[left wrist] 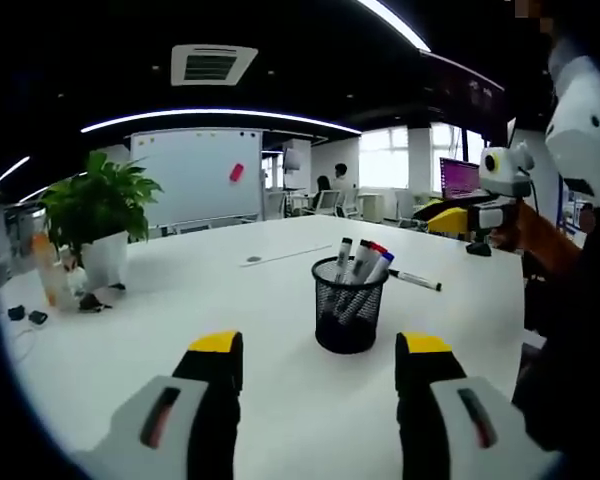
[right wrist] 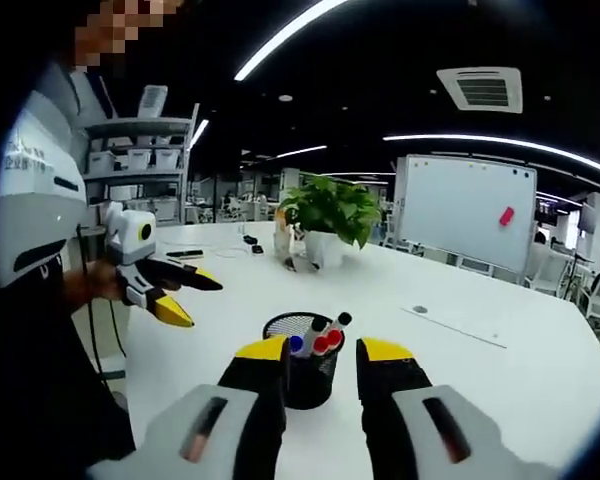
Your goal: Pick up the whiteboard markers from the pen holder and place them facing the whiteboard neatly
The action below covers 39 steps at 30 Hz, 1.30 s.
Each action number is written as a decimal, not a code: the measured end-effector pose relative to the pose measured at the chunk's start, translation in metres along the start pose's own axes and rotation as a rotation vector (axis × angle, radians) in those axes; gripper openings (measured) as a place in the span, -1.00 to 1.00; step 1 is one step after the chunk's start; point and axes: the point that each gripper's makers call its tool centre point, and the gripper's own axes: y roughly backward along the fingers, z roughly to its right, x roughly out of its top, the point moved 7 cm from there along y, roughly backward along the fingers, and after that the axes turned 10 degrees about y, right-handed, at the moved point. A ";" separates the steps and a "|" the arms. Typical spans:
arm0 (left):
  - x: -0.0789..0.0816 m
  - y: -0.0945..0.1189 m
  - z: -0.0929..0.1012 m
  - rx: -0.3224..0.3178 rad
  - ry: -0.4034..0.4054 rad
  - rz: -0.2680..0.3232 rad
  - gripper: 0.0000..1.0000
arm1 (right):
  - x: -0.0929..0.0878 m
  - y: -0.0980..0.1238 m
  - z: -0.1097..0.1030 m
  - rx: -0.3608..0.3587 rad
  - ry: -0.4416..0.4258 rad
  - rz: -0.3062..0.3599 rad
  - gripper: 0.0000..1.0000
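Note:
A black mesh pen holder (left wrist: pixel 348 310) stands on the white table (left wrist: pixel 180 300) with several whiteboard markers (left wrist: pixel 362 262) upright in it. One marker (left wrist: pixel 416 280) lies on the table just right of the holder. My left gripper (left wrist: pixel 320 350) is open, short of the holder, with nothing between its fingers. My right gripper (right wrist: pixel 325 352) is open, its yellow tips level with the pen holder (right wrist: pixel 302 378) and the marker caps (right wrist: pixel 320 340). The whiteboard (left wrist: pixel 195 175) stands beyond the table's far edge. The left gripper (right wrist: pixel 165 290) hovers left of the holder.
A potted plant (left wrist: pixel 98 215) stands at the table's left; the same plant (right wrist: pixel 330 215) is near small items. A thin strip (left wrist: pixel 290 254) and a small disc (left wrist: pixel 252 260) lie behind the holder. The right gripper (left wrist: pixel 480 200) and a person's sleeve (left wrist: pixel 585 130) are at right.

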 end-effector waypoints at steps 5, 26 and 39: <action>0.000 0.004 -0.001 -0.009 0.017 0.021 0.27 | 0.002 -0.005 -0.002 0.010 -0.001 0.018 -0.42; -0.002 0.007 -0.005 0.013 0.013 0.017 0.26 | -0.015 -0.031 -0.013 0.103 -0.036 -0.018 -0.46; -0.001 0.007 -0.007 0.018 0.014 0.015 0.24 | -0.020 -0.043 -0.022 0.149 -0.041 -0.036 -0.53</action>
